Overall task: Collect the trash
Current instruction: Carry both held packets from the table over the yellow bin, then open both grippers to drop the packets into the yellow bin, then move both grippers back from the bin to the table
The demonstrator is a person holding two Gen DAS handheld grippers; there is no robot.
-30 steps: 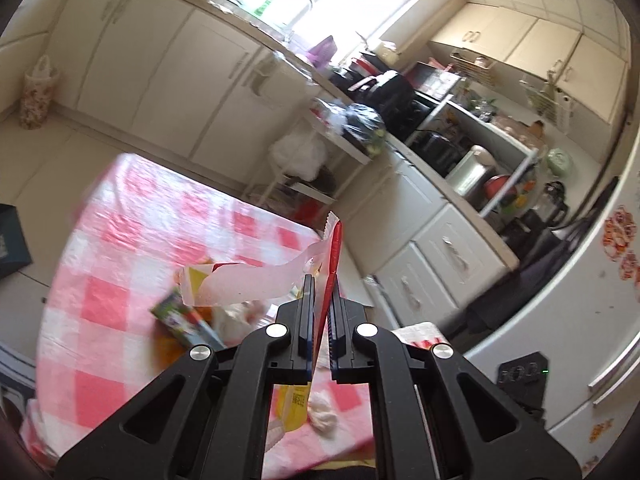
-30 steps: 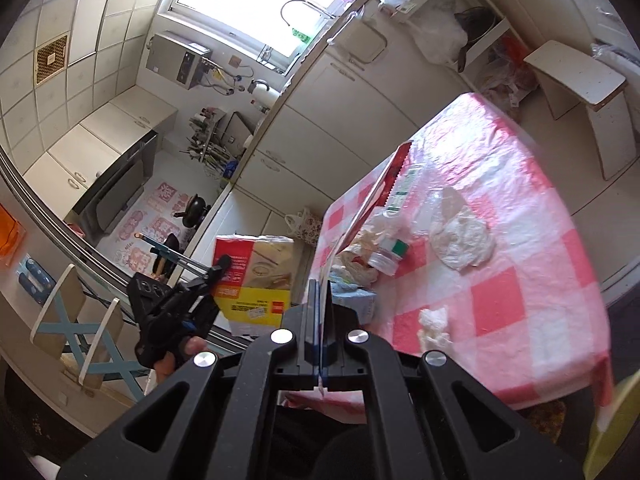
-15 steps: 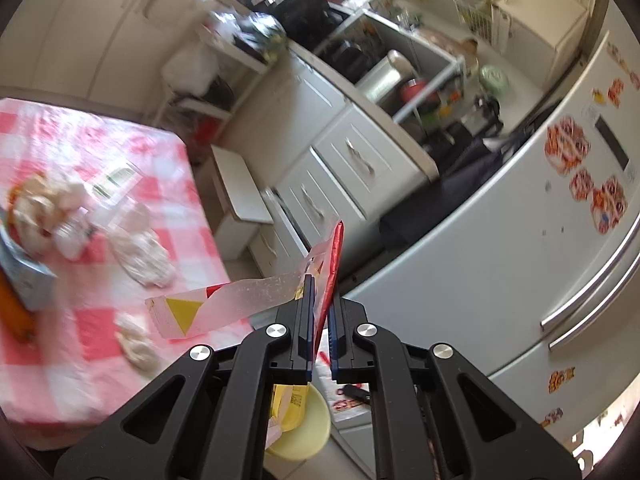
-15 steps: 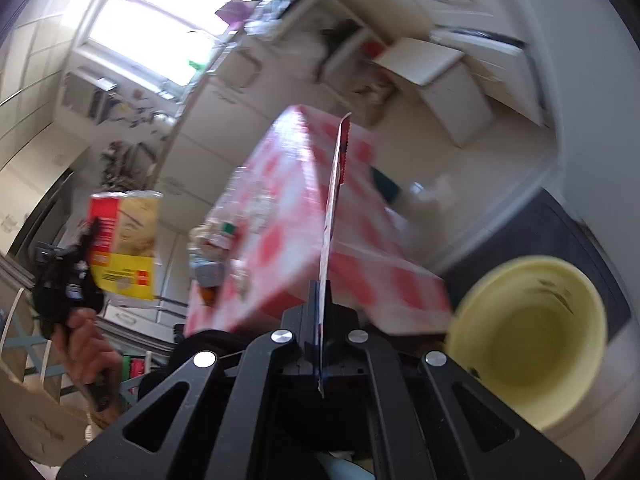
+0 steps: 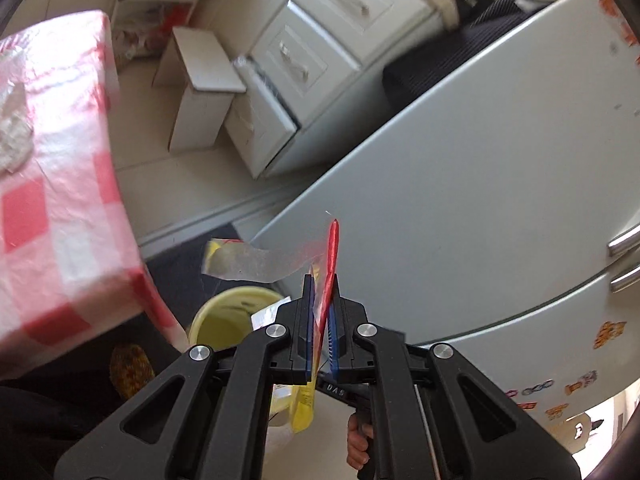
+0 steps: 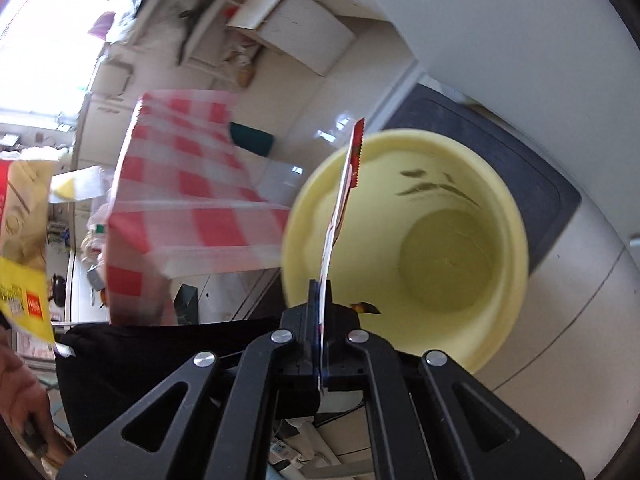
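Note:
My right gripper (image 6: 321,284) hangs over the open yellow bin (image 6: 516,240). A thin white wrapper with a red top (image 6: 340,208) stands edge-on between its jaws, which are opening with a slight gap beside it. My left gripper (image 5: 322,280) is shut on a red-and-yellow plastic bag (image 5: 330,248) whose clear strip curls off to the left. It sits above and to the right of the bin (image 5: 224,312). The same bag (image 6: 24,240) shows at the left edge of the right wrist view.
The table with a red-and-white checked cloth (image 5: 60,200) stands left of the bin, with a crumpled tissue (image 5: 12,136) on it. A grey fridge (image 5: 480,160) rises on the right. White drawers (image 5: 312,52) and a white stool (image 5: 200,92) lie beyond. A dark mat (image 6: 500,152) lies under the bin.
Both grippers swung away from the table and tipped down toward the floor bin, carrying their wrappers. The bin now fills the right wrist view.

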